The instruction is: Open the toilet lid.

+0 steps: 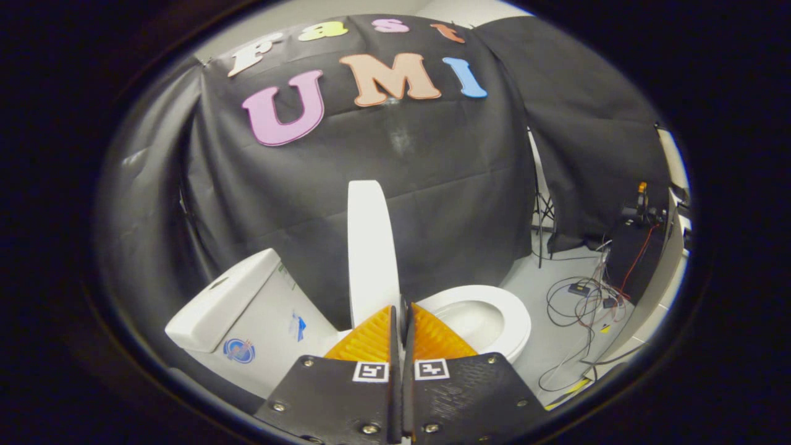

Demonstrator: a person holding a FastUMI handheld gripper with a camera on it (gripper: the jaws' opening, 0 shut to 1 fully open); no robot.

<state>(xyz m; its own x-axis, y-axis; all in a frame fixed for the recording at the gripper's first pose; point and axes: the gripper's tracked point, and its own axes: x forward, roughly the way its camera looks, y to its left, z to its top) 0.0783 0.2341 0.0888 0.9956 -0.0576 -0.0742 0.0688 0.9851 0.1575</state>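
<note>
The white toilet lid [371,247] stands raised and nearly upright, seen edge-on just beyond my fingers. Its lower end is hidden behind them. To its left sits the white tank [247,309] with stickers on its side. To its right the white seat ring and bowl [494,312] lie uncovered. My gripper [401,307] is shut, its fingers pressed together with only a thin seam between them and nothing held. The fingertips sit right at the foot of the lid; whether they touch it I cannot tell.
The black cloth wall hangs close behind the toilet. On the grey floor to the right lie tangled cables [581,303], with a dark equipment box [636,247] and a thin stand [542,216] beyond them.
</note>
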